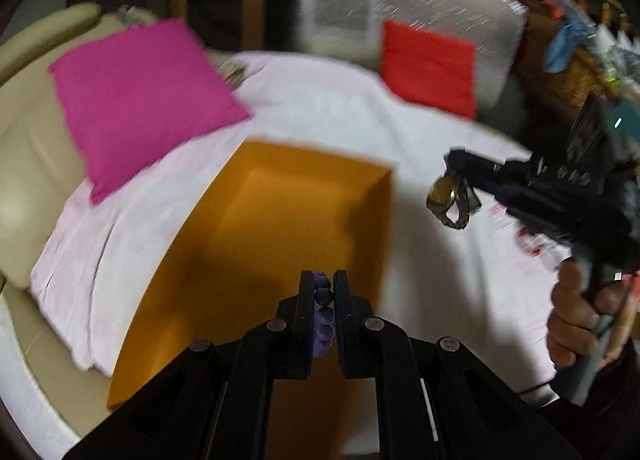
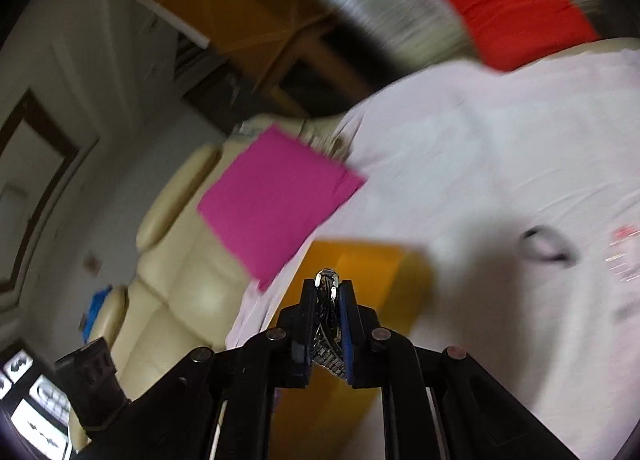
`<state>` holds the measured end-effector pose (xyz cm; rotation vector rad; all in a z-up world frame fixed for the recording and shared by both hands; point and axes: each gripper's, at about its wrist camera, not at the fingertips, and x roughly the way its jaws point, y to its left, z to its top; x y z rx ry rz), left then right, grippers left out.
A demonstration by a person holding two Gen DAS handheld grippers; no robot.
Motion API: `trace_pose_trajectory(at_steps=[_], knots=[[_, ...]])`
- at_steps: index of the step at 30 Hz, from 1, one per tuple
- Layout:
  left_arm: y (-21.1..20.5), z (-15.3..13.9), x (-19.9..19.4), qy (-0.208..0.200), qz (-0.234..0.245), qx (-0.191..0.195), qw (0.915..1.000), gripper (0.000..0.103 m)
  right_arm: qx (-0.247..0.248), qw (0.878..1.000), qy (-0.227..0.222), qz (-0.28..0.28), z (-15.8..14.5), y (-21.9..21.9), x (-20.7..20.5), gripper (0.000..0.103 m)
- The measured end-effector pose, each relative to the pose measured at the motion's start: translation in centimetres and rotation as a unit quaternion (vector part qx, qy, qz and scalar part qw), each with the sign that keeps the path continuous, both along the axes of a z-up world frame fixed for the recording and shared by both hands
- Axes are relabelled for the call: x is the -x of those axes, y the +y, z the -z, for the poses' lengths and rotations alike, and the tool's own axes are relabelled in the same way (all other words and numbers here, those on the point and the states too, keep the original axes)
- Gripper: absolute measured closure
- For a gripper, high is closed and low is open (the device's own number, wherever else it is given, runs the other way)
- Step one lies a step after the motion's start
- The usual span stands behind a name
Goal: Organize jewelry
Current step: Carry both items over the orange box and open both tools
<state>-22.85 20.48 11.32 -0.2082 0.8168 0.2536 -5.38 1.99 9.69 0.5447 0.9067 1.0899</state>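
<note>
Hovering over the orange box (image 1: 280,244), the left gripper (image 1: 323,280) pinches a purple bead bracelet (image 1: 323,314); the right gripper (image 2: 327,288) clamps a metal watch (image 2: 328,324).

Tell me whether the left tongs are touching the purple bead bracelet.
Touching. The left wrist view shows the left tongs shut on the purple bead bracelet, beads pinched between both fingers above the orange box.

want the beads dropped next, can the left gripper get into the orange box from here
Probably yes. The left gripper, shut on the purple bead bracelet, sits right over the open orange box, with nothing between them. The right gripper is off to the side.
</note>
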Motion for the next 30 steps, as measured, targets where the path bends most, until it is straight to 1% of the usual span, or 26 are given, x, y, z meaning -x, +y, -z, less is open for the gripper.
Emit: trace_pose_trajectory(at_steps=[2,3,4,6,7,8,9,10,11,12,13,15,17,19,20,21,24,26,30], knots=[[1.3,1.7,0.1,0.025,-0.017,0.006,0.9995,0.094,0.021,1.000,0.006,-0.017,1.2,2.7,0.9,0.091],[1.8,2.6,0.1,0.037,-0.021,0.006,0.9991,0.094,0.032,0.999,0.009,-0.018,1.9,3.9,0.6,0.088],[1.9,3.4,0.0,0.048,-0.028,0.005,0.9985,0.094,0.044,0.999,0.007,-0.023,2.7,5.2,0.9,0.087],[2.2,4.4,-0.2,0.063,-0.034,0.003,0.9974,0.093,0.067,0.997,0.002,-0.024,3.7,6.0,1.0,0.084],[2.1,4.9,-0.2,0.069,-0.035,-0.001,0.9970,0.093,0.068,0.997,0.004,-0.021,4.0,6.0,0.7,0.084],[2.1,5.1,-0.3,0.072,-0.036,-0.004,0.9967,0.090,0.062,0.998,0.006,-0.014,4.0,5.5,0.4,0.084],[1.9,5.2,-0.4,0.073,-0.035,-0.005,0.9967,0.083,0.054,0.999,0.005,-0.002,3.7,4.1,0.6,0.080],[1.5,5.1,-0.7,0.071,-0.032,-0.002,0.9970,0.078,0.047,0.999,0.004,0.008,3.2,3.2,0.0,0.076],[1.1,5.1,-1.1,0.068,-0.030,-0.002,0.9972,0.071,0.035,0.999,0.002,0.028,2.8,1.8,-0.6,0.062],[0.7,5.0,-1.4,0.063,-0.025,-0.004,0.9977,0.070,0.029,0.998,0.000,0.048,2.5,0.6,-1.2,0.045],[0.1,4.6,-1.7,0.057,-0.018,-0.010,0.9982,0.070,0.027,0.998,-0.004,0.062,2.1,-0.3,-1.6,0.040],[-1.1,4.0,-2.0,0.044,-0.005,-0.023,0.9987,0.070,0.030,0.996,-0.007,0.087,1.8,-2.4,-2.4,0.039],[-2.2,3.3,-2.4,0.034,0.006,-0.033,0.9989,0.069,0.041,0.994,0.003,0.102,1.9,-4.5,-3.1,0.039],[-3.8,2.3,-2.5,0.015,0.020,-0.044,0.9987,0.069,0.049,0.992,0.008,0.119,2.1,-6.6,-3.8,0.039],[-4.5,1.8,-2.6,0.006,0.027,-0.049,0.9984,0.068,0.052,0.991,0.009,0.126,2.0,-7.3,-3.9,0.039],[-5.2,1.5,-2.7,-0.001,0.034,-0.053,0.9980,0.064,0.057,0.989,0.010,0.136,2.2,-8.7,-4.3,0.039],[-7.2,1.0,-2.9,-0.018,0.054,-0.069,0.9960,0.057,0.067,0.985,0.023,0.157,2.5,-12.1,-5.3,0.039],[-8.2,1.0,-3.1,-0.019,0.069,-0.072,0.9949,0.056,0.070,0.982,0.036,0.173,2.7,-14.2,-6.1,0.039],[-10.5,1.3,-3.7,-0.012,0.099,-0.065,0.9928,0.055,0.056,0.973,0.080,0.208,3.6,-19.9,-7.4,0.039]])
